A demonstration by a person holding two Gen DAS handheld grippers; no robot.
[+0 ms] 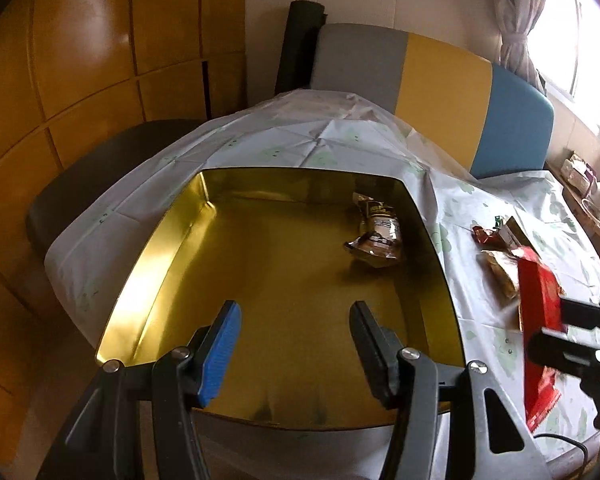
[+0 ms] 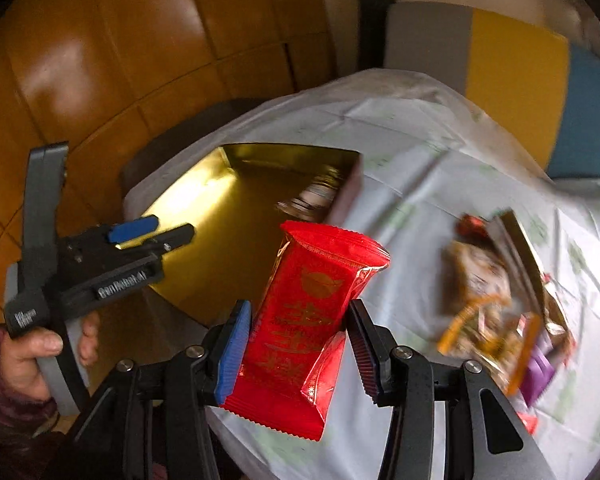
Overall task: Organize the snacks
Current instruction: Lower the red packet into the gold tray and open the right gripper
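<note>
Carrying a red snack packet [image 2: 300, 332] toward the gold tin [image 1: 172, 240] on the bench [image 1: 480, 312].

Your left hand-held gripper [image 1: 296, 344] hovers over the tin, jaws spread and empty; two brown packets [image 1: 378, 236] already lie inside. Your right hand-held gripper [image 2: 296, 348] pinches the red packet beside the tin's right wall. The slick wrapper looks lightly held, so it could slip, or catch the rim and fall among the loose snacks [image 2: 496, 304].
</note>
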